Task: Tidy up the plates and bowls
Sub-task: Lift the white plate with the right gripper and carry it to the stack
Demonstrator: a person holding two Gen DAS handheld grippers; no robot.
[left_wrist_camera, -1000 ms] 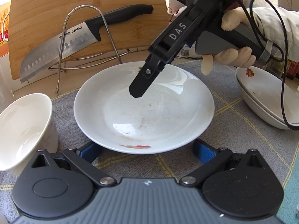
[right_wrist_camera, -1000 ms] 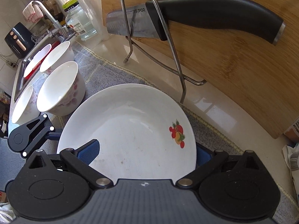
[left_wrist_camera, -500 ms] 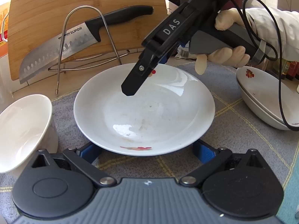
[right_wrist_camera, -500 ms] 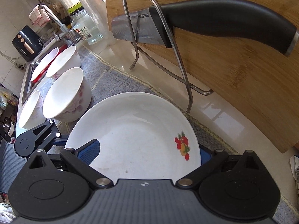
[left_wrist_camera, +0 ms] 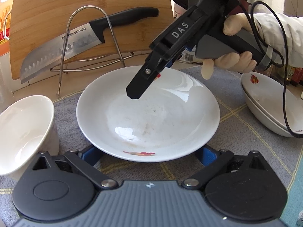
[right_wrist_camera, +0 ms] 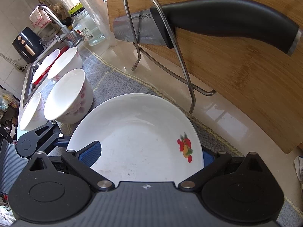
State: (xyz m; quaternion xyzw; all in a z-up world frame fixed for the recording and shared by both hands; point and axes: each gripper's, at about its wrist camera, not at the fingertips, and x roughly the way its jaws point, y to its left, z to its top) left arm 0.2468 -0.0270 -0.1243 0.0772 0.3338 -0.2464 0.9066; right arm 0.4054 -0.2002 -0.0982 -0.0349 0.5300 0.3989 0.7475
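A white shallow plate (left_wrist_camera: pixel 149 113) with a red fruit print lies on the grey cloth; it also shows in the right wrist view (right_wrist_camera: pixel 140 138). My left gripper (left_wrist_camera: pixel 149 154) is open, its blue pads on either side of the plate's near rim. My right gripper (right_wrist_camera: pixel 147 157) is open at the plate's far rim, one pad over the plate and one beyond its rim; its black fingers (left_wrist_camera: pixel 140 87) hang above the plate. A stack of plates (left_wrist_camera: pixel 269 104) sits at the right. White bowls (right_wrist_camera: pixel 66 96) stand at the left, one also close by in the left wrist view (left_wrist_camera: pixel 22 132).
A bamboo cutting board (left_wrist_camera: pixel 85 9) leans at the back behind a wire rack (left_wrist_camera: pixel 89 37) holding a knife (left_wrist_camera: pixel 75 41). A sink with a faucet (right_wrist_camera: pixel 55 24) lies past the bowls. A glass jar (right_wrist_camera: pixel 87 30) stands near the faucet.
The right gripper has drawn back toward the plate's far rim and lifted a little. The plate and the left gripper have stayed put.
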